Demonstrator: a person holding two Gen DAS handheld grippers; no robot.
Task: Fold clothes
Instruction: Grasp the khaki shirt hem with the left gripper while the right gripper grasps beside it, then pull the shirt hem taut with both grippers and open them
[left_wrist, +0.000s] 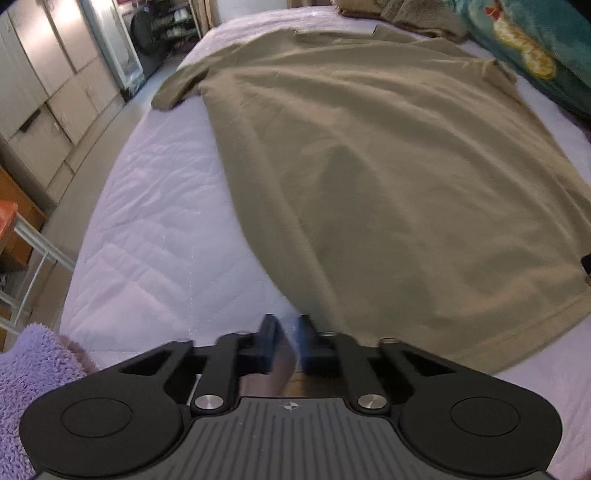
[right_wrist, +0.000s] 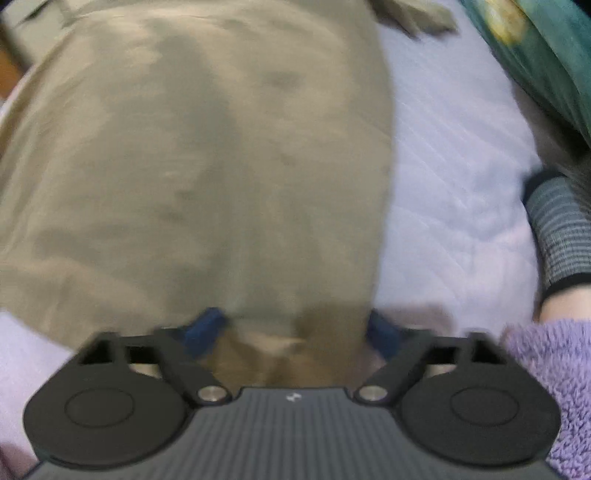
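An olive-tan T-shirt (left_wrist: 369, 166) lies spread on a lilac quilted bed (left_wrist: 155, 229), collar at the far end, hem near me. My left gripper (left_wrist: 287, 332) is at the shirt's near left hem corner, its fingers close together with a thin fold of fabric blurred between them. In the right wrist view the same shirt (right_wrist: 192, 158) fills the frame. My right gripper (right_wrist: 295, 328) is open, its blue-padded fingers (right_wrist: 207, 325) wide apart with the shirt's near right hem corner bunched between them.
A teal patterned pillow (left_wrist: 535, 48) lies along the right side of the bed. More tan clothes (left_wrist: 406, 14) sit at the far end. Cabinets (left_wrist: 48, 85) and floor lie off the left edge. A grey striped cuff (right_wrist: 557, 229) shows at the right.
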